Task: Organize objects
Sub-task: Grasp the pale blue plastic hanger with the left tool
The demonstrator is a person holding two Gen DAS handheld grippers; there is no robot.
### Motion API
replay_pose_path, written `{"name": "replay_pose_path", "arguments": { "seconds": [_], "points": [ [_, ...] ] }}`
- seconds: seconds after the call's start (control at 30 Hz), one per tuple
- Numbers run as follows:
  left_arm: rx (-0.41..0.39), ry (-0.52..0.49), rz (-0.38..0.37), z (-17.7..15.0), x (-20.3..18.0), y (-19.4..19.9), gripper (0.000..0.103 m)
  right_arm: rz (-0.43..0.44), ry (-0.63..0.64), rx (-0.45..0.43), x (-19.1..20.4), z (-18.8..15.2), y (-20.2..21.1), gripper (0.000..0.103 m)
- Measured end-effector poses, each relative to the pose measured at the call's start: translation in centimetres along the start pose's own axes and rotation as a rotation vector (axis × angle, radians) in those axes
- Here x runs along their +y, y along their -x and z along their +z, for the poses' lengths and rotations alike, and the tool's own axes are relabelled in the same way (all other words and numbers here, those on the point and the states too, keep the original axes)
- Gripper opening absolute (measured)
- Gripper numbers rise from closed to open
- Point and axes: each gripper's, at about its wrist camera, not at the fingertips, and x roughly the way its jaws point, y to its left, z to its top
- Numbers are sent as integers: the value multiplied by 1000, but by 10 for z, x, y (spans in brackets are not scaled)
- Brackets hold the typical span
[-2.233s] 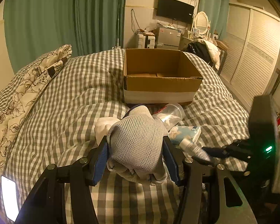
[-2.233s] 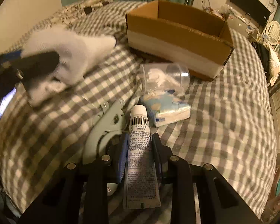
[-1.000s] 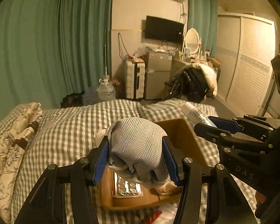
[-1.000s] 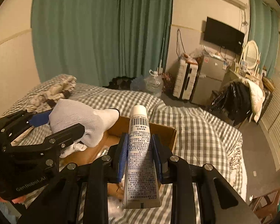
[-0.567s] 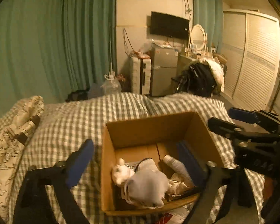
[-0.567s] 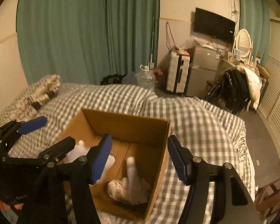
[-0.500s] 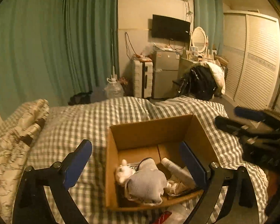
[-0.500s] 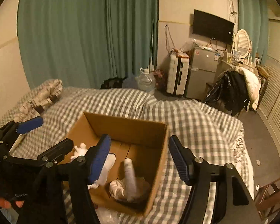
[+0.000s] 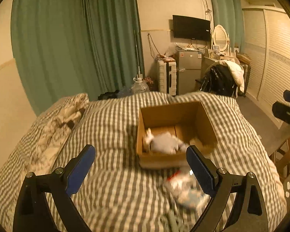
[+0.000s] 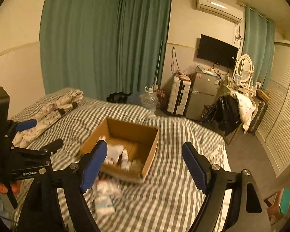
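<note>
An open cardboard box (image 9: 206,119) sits on the checked bed. Inside it lie a grey-and-white sock (image 9: 164,142) and other items; the right wrist view shows the box (image 10: 150,150) with a white tube (image 10: 125,159) inside. My left gripper (image 9: 141,169) is open and empty, held above the bed in front of the box. It also shows at the left of the right wrist view (image 10: 42,135). My right gripper (image 10: 145,165) is open and empty, above the box's near side. A blue-white tissue pack (image 9: 191,195) and a clear bag (image 9: 178,179) lie blurred in front of the box.
A floral pillow (image 9: 67,112) lies at the bed's left. Green curtains (image 9: 77,48), a small fridge (image 9: 187,71), a suitcase (image 9: 167,77) and a chair with clothes (image 9: 222,79) stand beyond the bed. A pale green tool (image 9: 172,222) lies near the bottom edge.
Both grippers opened and dropped the sock and the tube into the box. Since then both have pulled back and up, so the box looks smaller.
</note>
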Motion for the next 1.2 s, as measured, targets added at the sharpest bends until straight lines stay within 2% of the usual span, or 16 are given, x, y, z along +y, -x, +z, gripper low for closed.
{"name": "replay_pose_path", "arguments": {
  "seconds": [0.17,0.33,0.43,0.47,0.5,0.57,0.67,0.73,0.83,0.9,0.93,0.97,1.0,1.07,1.2],
  "points": [
    [95,27,-26,-53,-13,-1,98,-30,2,63,14,-57,9,80],
    [200,12,-47,-105,-37,-16,97,-10,-31,146,28,-109,-2,80],
    [249,-16,-65,-129,-52,-25,92,13,-64,197,29,-131,-9,80],
    [264,-28,-72,-136,-56,-27,86,16,-76,217,30,-137,-12,80],
    [287,-41,-81,-144,-62,-31,80,15,-85,232,30,-142,-14,80],
    [338,-45,-128,-155,-69,-40,76,18,-89,246,29,-146,-16,80],
    [412,-72,-172,-169,-78,-56,74,15,-92,251,27,-150,-16,80],
    [421,-104,-174,-176,-83,-62,75,14,-96,255,26,-152,-16,80],
    [411,-82,-184,-176,-80,-64,74,13,-101,262,26,-152,-18,80],
    [394,-73,-197,-173,-78,-59,51,13,-105,268,27,-153,-19,80],
    [387,-66,-204,-171,-76,-56,46,14,-105,270,28,-153,-20,80],
    [384,-55,-216,-169,-74,-54,26,16,-104,272,29,-154,-20,80],
    [383,-37,-237,-166,-71,-53,16,17,-103,274,29,-154,-20,80],
    [366,-18,-255,-158,-64,-46,9,17,-103,277,30,-154,-21,80],
    [299,-10,-240,-140,-49,-31,9,23,-100,274,33,-153,-23,80]
  ]
}}
